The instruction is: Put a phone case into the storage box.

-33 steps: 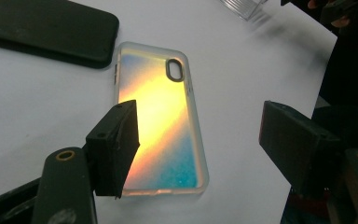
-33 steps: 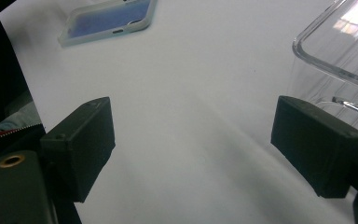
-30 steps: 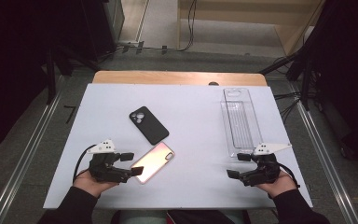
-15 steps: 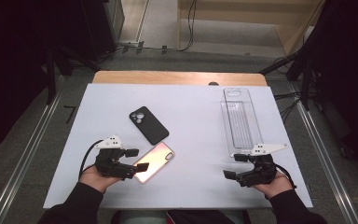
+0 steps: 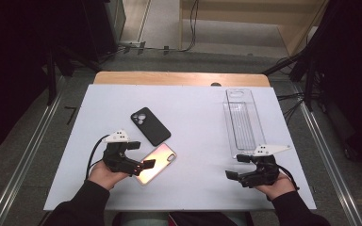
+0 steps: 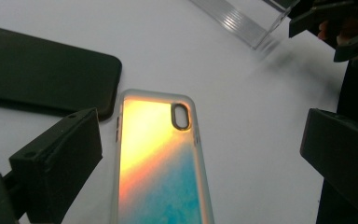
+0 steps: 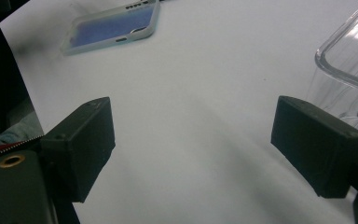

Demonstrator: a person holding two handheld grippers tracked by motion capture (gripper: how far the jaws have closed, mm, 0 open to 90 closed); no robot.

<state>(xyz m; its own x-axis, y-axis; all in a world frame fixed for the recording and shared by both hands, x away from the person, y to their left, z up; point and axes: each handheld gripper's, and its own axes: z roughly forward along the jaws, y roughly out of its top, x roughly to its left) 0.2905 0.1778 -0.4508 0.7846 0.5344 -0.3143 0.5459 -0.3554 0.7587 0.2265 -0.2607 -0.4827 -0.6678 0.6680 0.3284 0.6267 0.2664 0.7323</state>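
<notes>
Black all over on the left gripper (image 5: 139,155): a chunky matte body with a pale grey 3-cornered plate on top and a small red light glowing on its side. A black cable loops out behind it. The right gripper (image 5: 239,167) matches, same grey plate, same black cable. Up close, the 2 jaws are blocky matte-black pads, with a brass-ringed screw hole beside them. Dark long sleeves cover both forearms.

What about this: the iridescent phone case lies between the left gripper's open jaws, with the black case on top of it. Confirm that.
Not quite. The black case lies beside the iridescent phone case on the table, not on top of it, as the high view shows. The rest holds: the iridescent case lies between the left gripper's open jaws.
</notes>
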